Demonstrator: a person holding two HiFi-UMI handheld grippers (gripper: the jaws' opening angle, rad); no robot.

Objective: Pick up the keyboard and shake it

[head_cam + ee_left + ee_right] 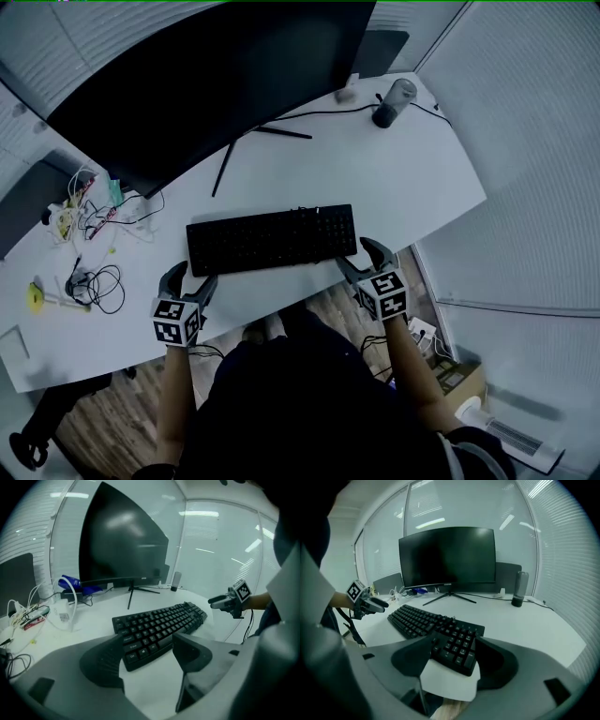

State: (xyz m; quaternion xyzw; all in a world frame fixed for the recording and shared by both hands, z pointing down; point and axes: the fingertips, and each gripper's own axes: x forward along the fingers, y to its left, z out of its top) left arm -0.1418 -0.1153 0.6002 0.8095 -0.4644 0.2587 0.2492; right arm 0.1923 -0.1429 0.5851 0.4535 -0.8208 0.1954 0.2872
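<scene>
— Where do we see the keyboard [272, 240]?
— Centre frame, flat on the white desk [375, 178].
— Our grippers?
— Left gripper [192, 278] and right gripper [361, 258] both gape wide around its ends, clamping nothing.

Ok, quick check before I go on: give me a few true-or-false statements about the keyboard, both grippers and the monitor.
1. The keyboard lies on the desk. True.
2. The right gripper is clamped on the keyboard. False: its jaws stand apart, with the keyboard's right end between them but not pressed.
3. The left gripper is open. True.
4. The monitor is showing a picture. False: its screen is dark.
</scene>
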